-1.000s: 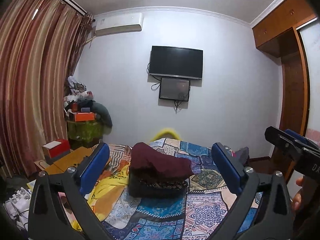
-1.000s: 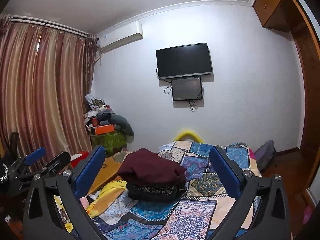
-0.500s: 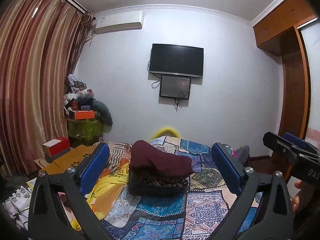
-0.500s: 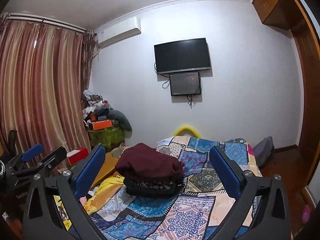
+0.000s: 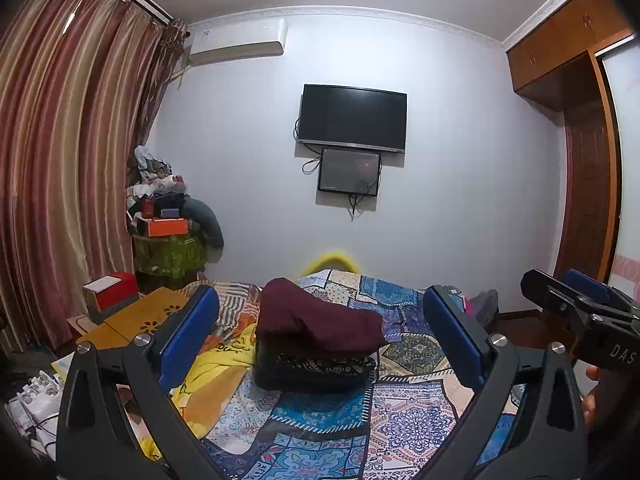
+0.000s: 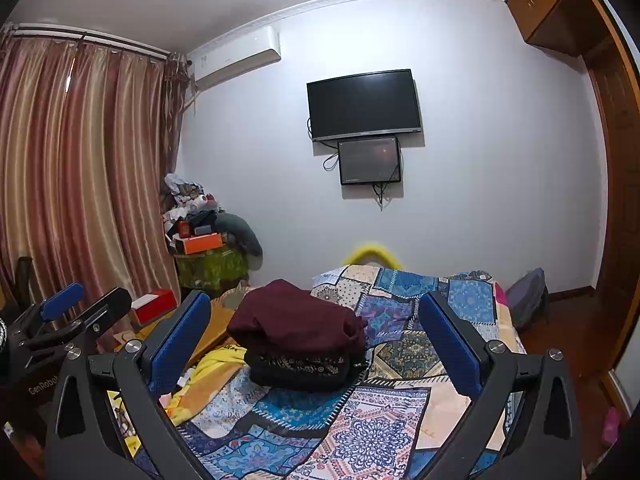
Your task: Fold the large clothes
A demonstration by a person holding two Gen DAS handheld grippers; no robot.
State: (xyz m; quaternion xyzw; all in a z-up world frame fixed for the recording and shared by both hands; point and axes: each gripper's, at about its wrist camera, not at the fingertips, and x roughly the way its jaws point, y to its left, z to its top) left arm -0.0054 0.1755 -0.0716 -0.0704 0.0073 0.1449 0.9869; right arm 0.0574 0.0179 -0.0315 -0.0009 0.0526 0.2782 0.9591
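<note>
Bedroom scene: pale wall with a black wall-mounted TV (image 5: 353,118) and a smaller dark screen under it, striped reddish curtains (image 5: 60,160) on the left, wooden wardrobe on the right. Bed is covered with a blue patchwork quilt (image 5: 328,432).

Task items: a dark maroon folded garment (image 5: 316,320) sits on top of a black patterned folded garment (image 5: 316,368), making a stack of 2 in the middle of the quilt. Maroon one looks roughly folded, a bit lumpy on top. Just to the left of the stack lies a crumpled yellow cloth (image 5: 216,376), unfolded, spilling toward the bed edge.

Left gripper (image 5: 320,332) has its blue-padded jaws spread wide, nothing between them, held in the air and pointed at the stack, well apart from it. Right gripper (image 6: 314,332) is the same: jaws wide, empty, off the bed, aimed at the stack. Each gripper shows at the edge of the other's view; a bit of the person's hand shows at the right edge of the left view.

Progress judgement: 2 garments look done and stacked, neither gripper is engaged with fabric, so this reads as between items. Yellow cloth is the likely remaining piece, if it counts as clothing; cannot tell from here whether it is a garment or bedding.
</note>
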